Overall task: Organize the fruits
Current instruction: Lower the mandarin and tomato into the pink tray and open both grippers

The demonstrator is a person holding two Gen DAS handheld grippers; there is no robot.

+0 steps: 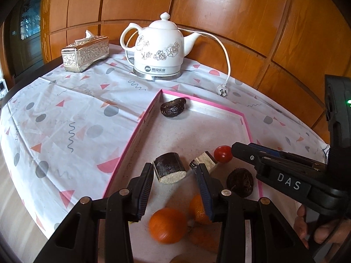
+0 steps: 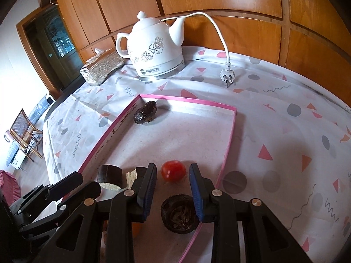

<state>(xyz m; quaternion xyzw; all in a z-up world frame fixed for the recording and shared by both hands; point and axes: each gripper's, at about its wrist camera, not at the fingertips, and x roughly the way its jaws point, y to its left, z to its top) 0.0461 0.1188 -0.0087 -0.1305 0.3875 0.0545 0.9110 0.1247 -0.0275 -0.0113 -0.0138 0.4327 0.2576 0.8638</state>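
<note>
A pink-rimmed tray (image 1: 131, 140) (image 2: 230, 135) holds the fruit. My left gripper (image 1: 174, 171) is open, with a dark-skinned cane chunk (image 1: 170, 171) lying on the tray between its tips; only the left pad is near it. A second cane chunk (image 1: 205, 162) (image 2: 133, 176) lies just right of it. My right gripper (image 2: 173, 173) (image 1: 234, 151) is open, and a red tomato (image 2: 173, 171) (image 1: 222, 154) sits just beyond its tips, untouched. A dark round fruit (image 2: 178, 213) (image 1: 240, 182) lies under the right fingers. Oranges (image 1: 167, 224) sit beneath the left gripper. A wrinkled dark fruit (image 1: 173, 109) (image 2: 145, 112) rests in the far corner.
A white kettle (image 1: 160, 46) (image 2: 155, 48) with a loose cord and plug (image 1: 222, 91) (image 2: 228, 75) stands behind the tray. A silver tissue box (image 1: 85, 53) (image 2: 102, 69) is at the far left. Wood panelling backs the table. A hand (image 1: 316, 225) holds the right gripper.
</note>
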